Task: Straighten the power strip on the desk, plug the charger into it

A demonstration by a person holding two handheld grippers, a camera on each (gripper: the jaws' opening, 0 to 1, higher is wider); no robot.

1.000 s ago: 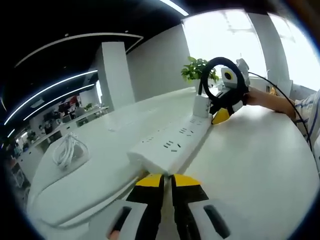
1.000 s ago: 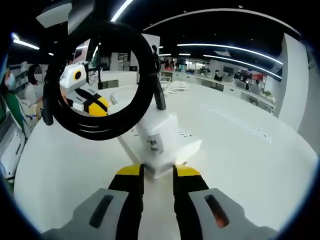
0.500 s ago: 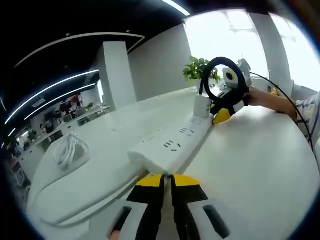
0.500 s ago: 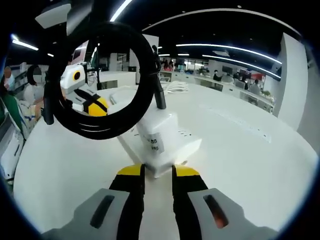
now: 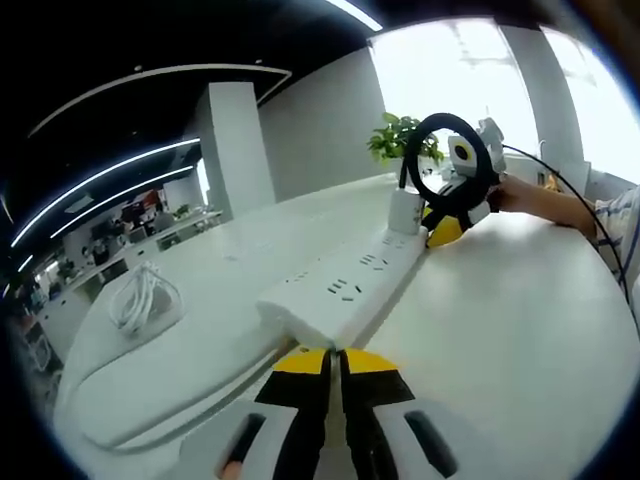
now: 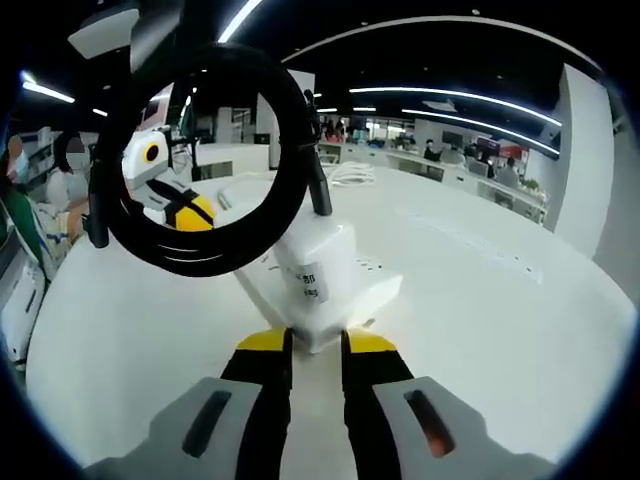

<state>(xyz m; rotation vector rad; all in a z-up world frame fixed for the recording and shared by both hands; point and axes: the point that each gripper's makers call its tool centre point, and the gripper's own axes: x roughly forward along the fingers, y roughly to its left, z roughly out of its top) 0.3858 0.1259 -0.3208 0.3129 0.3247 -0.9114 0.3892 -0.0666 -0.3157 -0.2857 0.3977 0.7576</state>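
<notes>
Left claw sits low at the near end of the white power strip, its yellow-tipped jaws drawn almost together with only a thin slit between them, nothing held there. The tips are right at the strip's end face; whether they touch it I cannot tell. The strip runs straight away from this claw across the white desk, sockets facing up. At its far end, ahead and to the right, stands the white charger, upright on the strip, with a loop of black cable rising above it. The right claw is there too, just past the charger, a hand behind it. Off to the left of the left claw, well apart, lies a coiled white cable on the desk. A potted plant stands beyond the far end.

Over to the right gripper view: the right claw has its jaws set either side of the strip's end, just under the charger. Gripping it or merely flanking it, I cannot tell. The charger sits directly ahead of the tips, planted on the power strip. Its black cable curls into a big ring above and left. Through that ring, at the far end, shows the left claw.
</notes>
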